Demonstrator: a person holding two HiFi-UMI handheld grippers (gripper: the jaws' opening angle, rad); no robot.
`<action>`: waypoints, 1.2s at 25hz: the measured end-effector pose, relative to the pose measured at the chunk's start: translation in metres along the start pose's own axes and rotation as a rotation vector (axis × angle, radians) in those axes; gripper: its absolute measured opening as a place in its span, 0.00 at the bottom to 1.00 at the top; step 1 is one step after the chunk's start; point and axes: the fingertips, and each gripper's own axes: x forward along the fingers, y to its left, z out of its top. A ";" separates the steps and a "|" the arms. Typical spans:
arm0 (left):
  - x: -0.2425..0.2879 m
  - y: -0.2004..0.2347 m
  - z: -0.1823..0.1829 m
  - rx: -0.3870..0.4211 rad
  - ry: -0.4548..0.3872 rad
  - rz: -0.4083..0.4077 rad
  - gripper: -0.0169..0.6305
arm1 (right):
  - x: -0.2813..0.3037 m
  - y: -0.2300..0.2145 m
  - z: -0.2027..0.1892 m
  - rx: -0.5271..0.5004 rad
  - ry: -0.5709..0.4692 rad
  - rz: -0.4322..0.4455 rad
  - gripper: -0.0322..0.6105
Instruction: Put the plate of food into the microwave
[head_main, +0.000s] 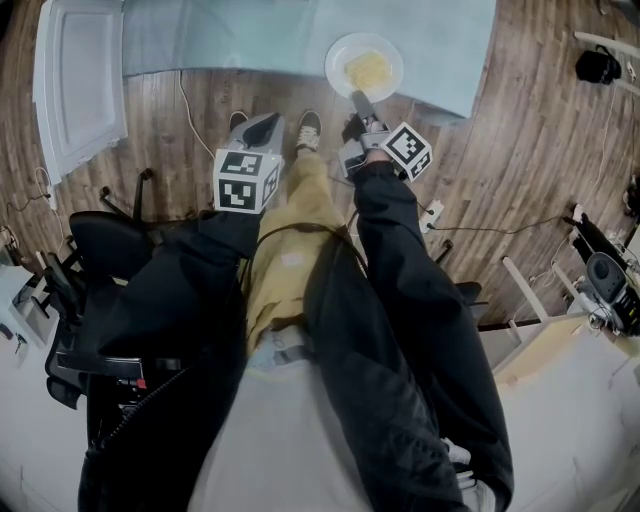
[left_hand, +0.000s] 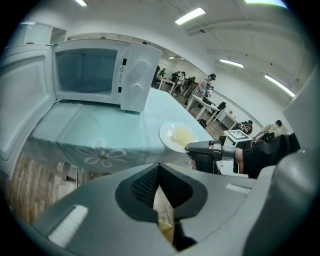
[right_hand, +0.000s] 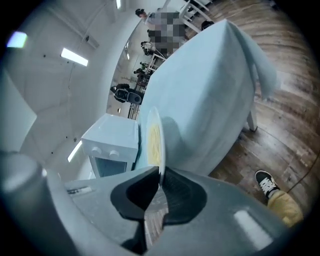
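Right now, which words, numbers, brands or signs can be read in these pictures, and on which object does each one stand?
No word or number is readable.
microwave: a small triangle warning sign with fine print under it, too small to read.
left marker cube and right marker cube: black-and-white square patterns, no letters.
strip label, low in the right gripper view: blurred, unreadable.
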 end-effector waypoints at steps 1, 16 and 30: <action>-0.001 0.001 -0.001 -0.002 -0.001 0.002 0.02 | -0.001 0.003 0.000 0.009 -0.010 0.021 0.08; -0.025 0.038 0.007 -0.064 -0.062 0.049 0.02 | 0.010 0.040 -0.046 -0.010 0.078 0.124 0.06; -0.047 0.100 0.032 -0.129 -0.127 0.107 0.02 | 0.084 0.106 -0.102 -0.058 0.238 0.185 0.06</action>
